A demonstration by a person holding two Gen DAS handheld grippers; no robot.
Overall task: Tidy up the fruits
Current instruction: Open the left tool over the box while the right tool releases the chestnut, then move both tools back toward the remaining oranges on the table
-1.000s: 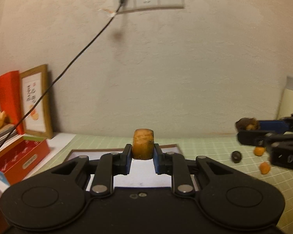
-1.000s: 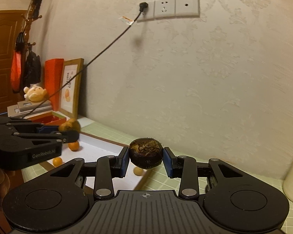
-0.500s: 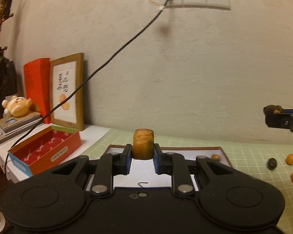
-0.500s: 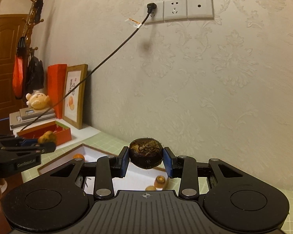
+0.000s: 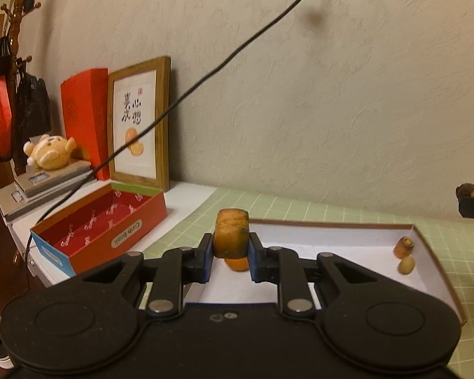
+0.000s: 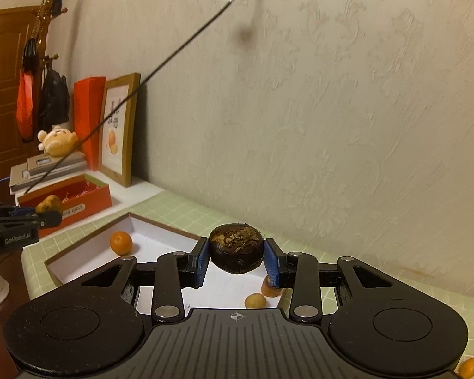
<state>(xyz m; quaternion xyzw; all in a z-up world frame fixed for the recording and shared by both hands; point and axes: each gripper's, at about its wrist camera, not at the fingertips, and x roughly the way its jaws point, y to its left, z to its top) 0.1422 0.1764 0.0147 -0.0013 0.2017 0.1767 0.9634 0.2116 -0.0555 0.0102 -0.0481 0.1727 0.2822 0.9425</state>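
Left gripper [image 5: 230, 249]: I have it clamped on a tan, blocky fruit [image 5: 231, 237].
Right gripper [image 6: 236, 260]: I'm gripping a dark round fruit [image 6: 236, 252] above the shallow white tray [image 6: 161, 240].

A green grid mat [image 5: 331, 213] carries a shallow white tray [image 5: 347, 241]; a red box [image 5: 110, 230] sits beside it.

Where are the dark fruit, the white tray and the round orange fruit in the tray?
dark fruit [image 6: 236, 252], right wrist view, its front face.
white tray [image 6: 161, 242], right wrist view, bare floor near the far corner.
round orange fruit [image 6: 121, 243], right wrist view, its middle.
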